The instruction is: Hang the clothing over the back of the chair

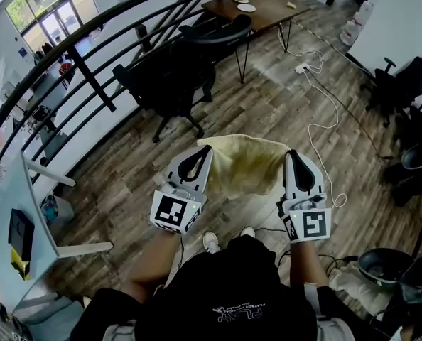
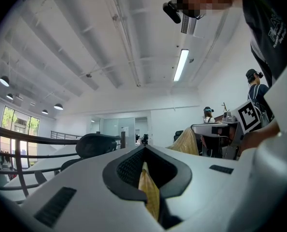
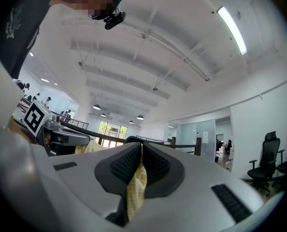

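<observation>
The wood-plank floor [image 1: 268, 98] carries a black office chair [image 1: 170, 77] and a white cable [image 1: 335, 109].

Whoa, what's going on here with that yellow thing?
A person is holding a pale yellow fabric garment up in the air, stretched between two hand-held tools. The left tool is shut on one edge and the right tool on the other. A black office chair stands ahead of them, and the garment is not on it yet.

Bright daylight from windows [image 1: 47, 16] and a ceiling strip light [image 2: 180, 65]; fisheye edges curve and darken.
</observation>
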The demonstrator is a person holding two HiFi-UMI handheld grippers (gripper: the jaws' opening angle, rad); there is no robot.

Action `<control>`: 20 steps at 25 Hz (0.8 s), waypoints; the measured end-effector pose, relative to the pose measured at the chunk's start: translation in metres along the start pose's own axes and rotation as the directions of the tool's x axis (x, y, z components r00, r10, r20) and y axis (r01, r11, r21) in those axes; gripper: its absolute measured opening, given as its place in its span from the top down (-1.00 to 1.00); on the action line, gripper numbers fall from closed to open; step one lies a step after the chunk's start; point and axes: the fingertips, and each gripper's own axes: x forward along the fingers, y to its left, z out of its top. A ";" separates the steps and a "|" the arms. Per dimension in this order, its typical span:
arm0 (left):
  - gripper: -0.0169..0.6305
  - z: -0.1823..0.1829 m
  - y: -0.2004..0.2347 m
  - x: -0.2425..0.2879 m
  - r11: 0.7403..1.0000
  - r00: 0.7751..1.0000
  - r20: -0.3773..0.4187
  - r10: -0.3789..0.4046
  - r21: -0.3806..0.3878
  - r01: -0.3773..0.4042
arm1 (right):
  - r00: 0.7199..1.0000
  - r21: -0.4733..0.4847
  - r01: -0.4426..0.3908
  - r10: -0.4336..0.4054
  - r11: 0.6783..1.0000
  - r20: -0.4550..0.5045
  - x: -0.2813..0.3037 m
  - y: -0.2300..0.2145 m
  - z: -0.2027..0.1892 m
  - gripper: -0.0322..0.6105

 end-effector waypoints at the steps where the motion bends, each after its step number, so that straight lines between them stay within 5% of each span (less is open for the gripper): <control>1: 0.91 -0.001 0.001 0.000 1.000 1.000 -0.001 -0.002 0.000 0.002 | 1.000 -0.004 0.002 -0.002 1.000 0.001 0.001 0.001 0.000 0.82; 20: 0.91 0.009 0.019 0.075 0.999 0.999 0.033 0.033 0.026 -0.034 | 0.993 -0.080 -0.089 0.095 0.993 0.074 0.072 -0.047 0.009 0.82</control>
